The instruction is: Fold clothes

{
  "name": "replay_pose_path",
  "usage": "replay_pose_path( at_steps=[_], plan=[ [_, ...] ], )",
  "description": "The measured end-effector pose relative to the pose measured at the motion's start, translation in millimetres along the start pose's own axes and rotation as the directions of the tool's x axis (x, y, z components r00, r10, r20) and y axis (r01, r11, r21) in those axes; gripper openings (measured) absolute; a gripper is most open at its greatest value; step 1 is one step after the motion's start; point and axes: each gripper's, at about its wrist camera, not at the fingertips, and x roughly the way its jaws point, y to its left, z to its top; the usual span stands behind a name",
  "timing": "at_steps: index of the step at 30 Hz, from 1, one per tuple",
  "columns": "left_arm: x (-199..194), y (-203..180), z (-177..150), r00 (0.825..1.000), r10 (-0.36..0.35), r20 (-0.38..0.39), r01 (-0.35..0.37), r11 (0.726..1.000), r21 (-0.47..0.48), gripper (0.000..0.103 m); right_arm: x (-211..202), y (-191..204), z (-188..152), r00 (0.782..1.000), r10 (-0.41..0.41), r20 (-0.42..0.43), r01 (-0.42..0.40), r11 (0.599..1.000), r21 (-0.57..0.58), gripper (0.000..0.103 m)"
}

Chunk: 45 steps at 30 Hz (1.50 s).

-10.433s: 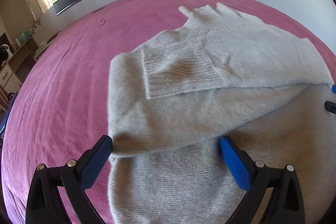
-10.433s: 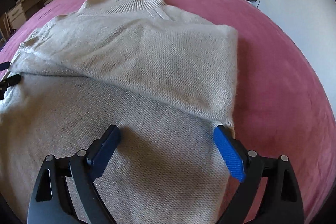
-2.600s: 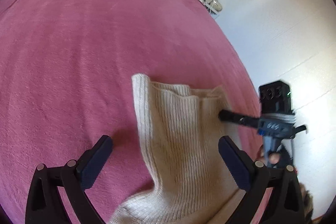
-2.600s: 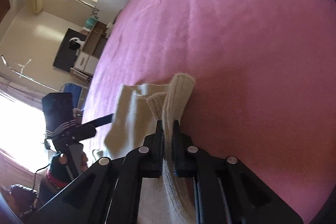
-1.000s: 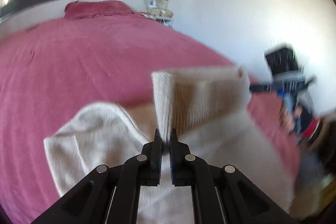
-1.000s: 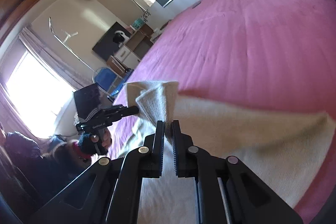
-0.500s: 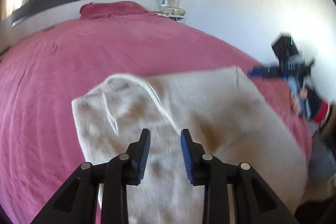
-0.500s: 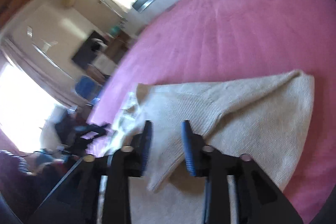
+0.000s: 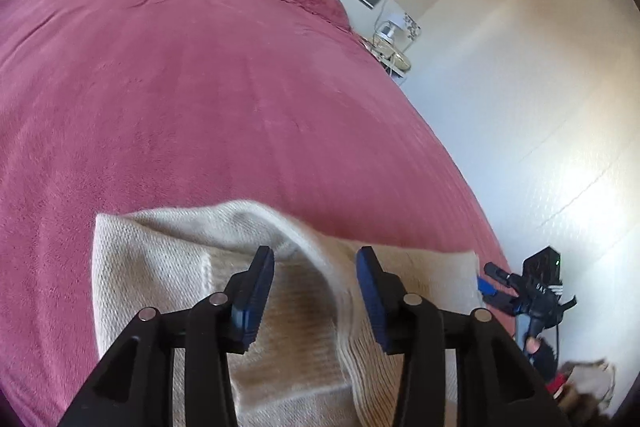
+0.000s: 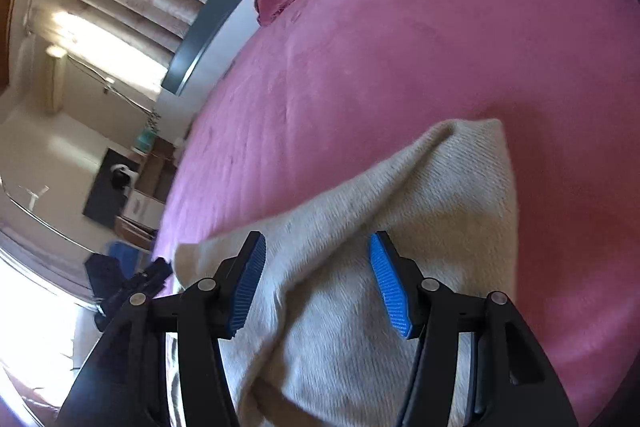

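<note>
The sweater [image 9: 168, 267] lies doubled over at the near edge of the bed [image 9: 180, 87], long axis across both tongs. Left tongs [image 9: 316, 277] and right tongs [image 10: 318, 277] hang spread just above it, equally near.

Cream ribbed sweater [image 9: 296, 327]; plain magenta bedspread [image 9: 180, 87]

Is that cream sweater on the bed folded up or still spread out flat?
Folded. The cream knitted sweater lies doubled over itself in layers on the pink bedspread, its ribbed edge stacked on top; how neatly, cannot tell.
</note>
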Motion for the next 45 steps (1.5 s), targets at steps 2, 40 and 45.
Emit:
replay_pose_path(
  at_steps=[2, 40, 45],
  plan=[
    [6, 4, 3, 1.0, -0.01, -0.006, 0.01, 1.0, -0.022, 0.044, 9, 5, 2, 1.0, 0.008, 0.0, -0.008, 1.0, -0.021, 0.058],
    [12, -1, 19, 0.993, 0.113, 0.042, -0.114, 0.992, 0.047, 0.046, 36, 36, 30, 0.998, -0.059, 0.01, 0.059, 0.987, -0.149, 0.06],
    [35, -9, 16, 0.975, 0.219, 0.026, -0.221, 0.966, 0.134, 0.046, 33, 33, 33, 0.982, -0.183, 0.041, 0.188, 0.963, -0.195, 0.06]
  ],
)
